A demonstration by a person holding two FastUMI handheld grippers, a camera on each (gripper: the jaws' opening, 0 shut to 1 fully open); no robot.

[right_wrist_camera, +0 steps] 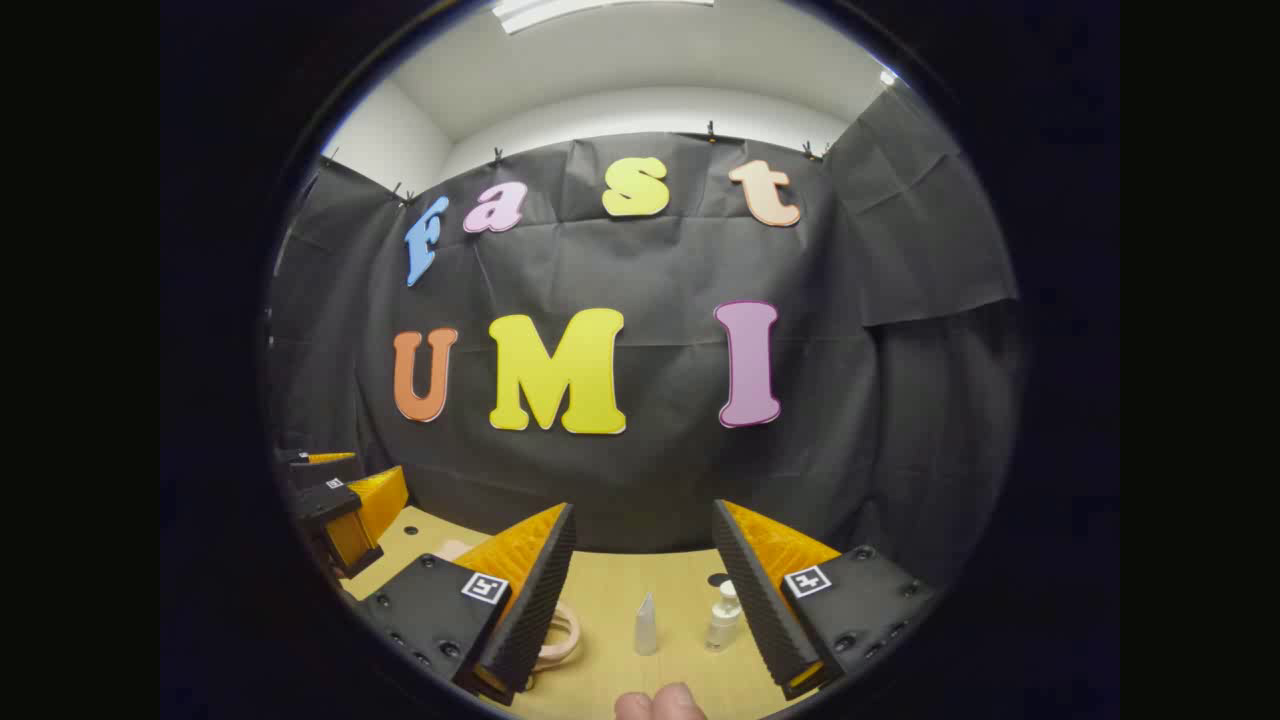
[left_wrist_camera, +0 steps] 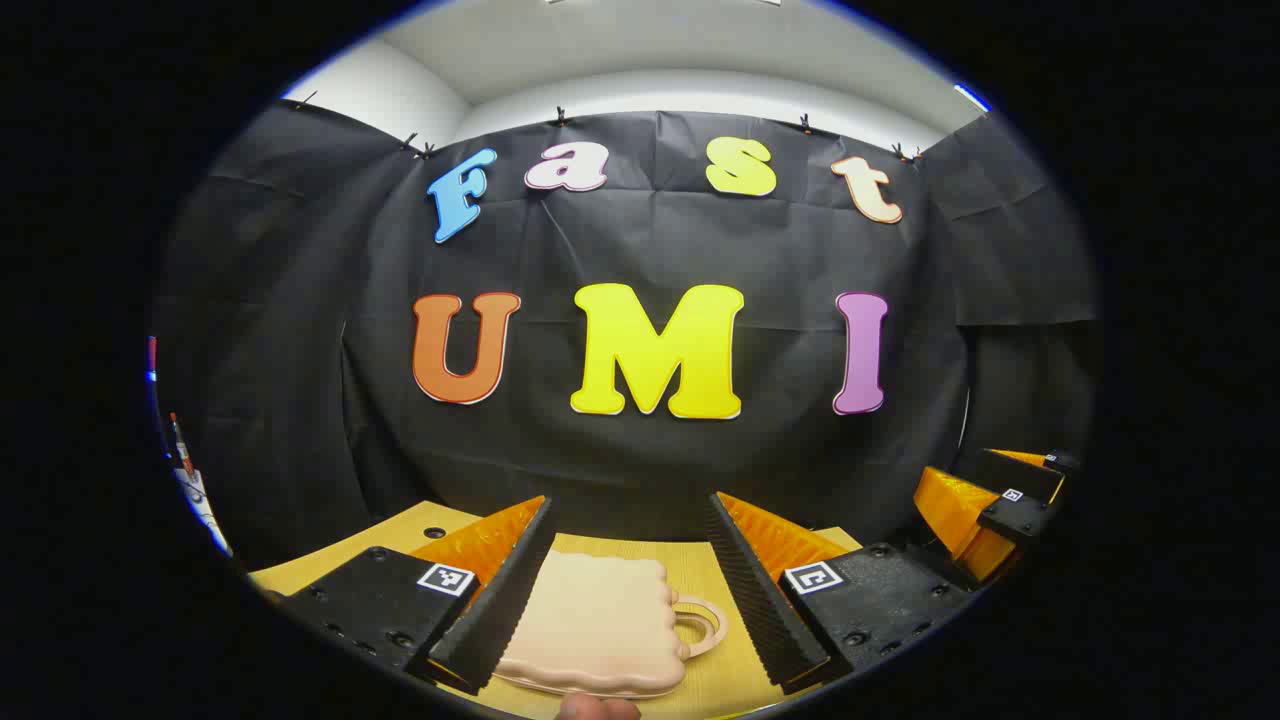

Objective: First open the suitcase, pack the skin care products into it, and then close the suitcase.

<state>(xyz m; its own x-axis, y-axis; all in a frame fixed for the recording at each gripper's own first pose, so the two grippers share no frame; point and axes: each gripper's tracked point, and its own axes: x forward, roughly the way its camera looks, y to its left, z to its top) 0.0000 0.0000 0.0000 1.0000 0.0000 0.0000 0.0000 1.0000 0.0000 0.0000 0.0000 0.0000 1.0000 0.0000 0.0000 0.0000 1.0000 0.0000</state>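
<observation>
A small cream suitcase (left_wrist_camera: 600,625) lies shut on the wooden table (left_wrist_camera: 700,570), its handle (left_wrist_camera: 700,625) pointing right. My left gripper (left_wrist_camera: 632,530) hovers open above it, fingers spread to either side. In the right gripper view my right gripper (right_wrist_camera: 643,535) is open over the table, with a small grey tube (right_wrist_camera: 646,625) and a white pump bottle (right_wrist_camera: 722,617) standing between its fingers farther off. The suitcase's handle (right_wrist_camera: 562,635) peeks out beside its left finger. Each gripper shows at the edge of the other's view, the right gripper (left_wrist_camera: 990,510) and the left gripper (right_wrist_camera: 345,505).
The black cloth wall rises close behind the table's far edge. A dark round hole (left_wrist_camera: 434,533) sits in the tabletop at the back left. A person's fingertips (right_wrist_camera: 660,705) show at the bottom edge of the right gripper view.
</observation>
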